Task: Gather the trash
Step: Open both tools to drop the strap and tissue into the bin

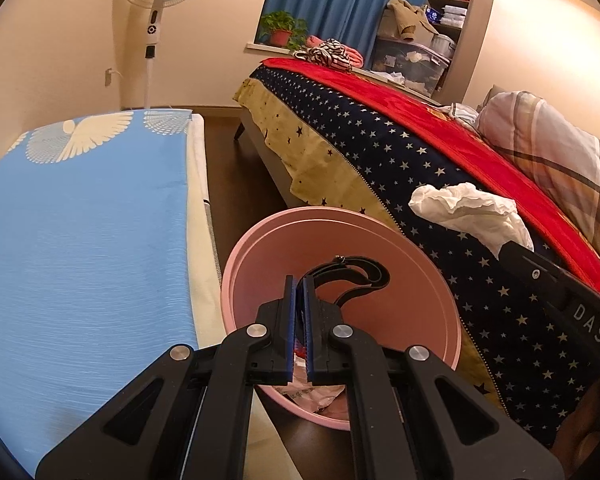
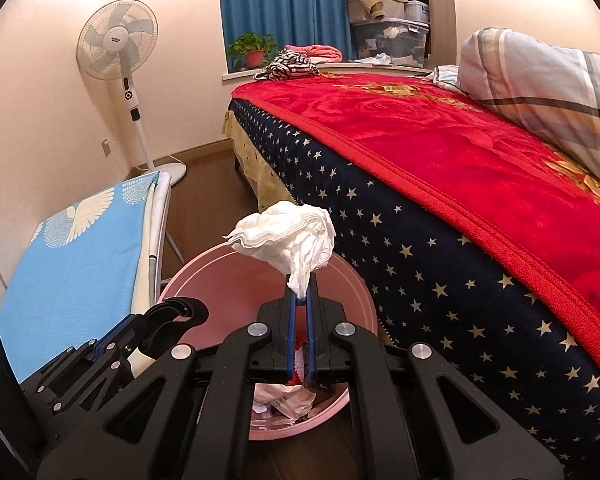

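Right wrist view: a crumpled white tissue [image 2: 290,236] is pinched in the closed right gripper [image 2: 301,300], above the pink bin [image 2: 356,280] beside the bed [image 2: 440,240]. A black strap [image 1: 350,276] is clamped in the closed left gripper [image 1: 299,284], over the bin.

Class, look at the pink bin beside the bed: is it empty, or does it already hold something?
Not empty. The pink bin already holds crumpled white wrappers and something red at its bottom. How full it is cannot be told, since the grippers hide much of the inside.
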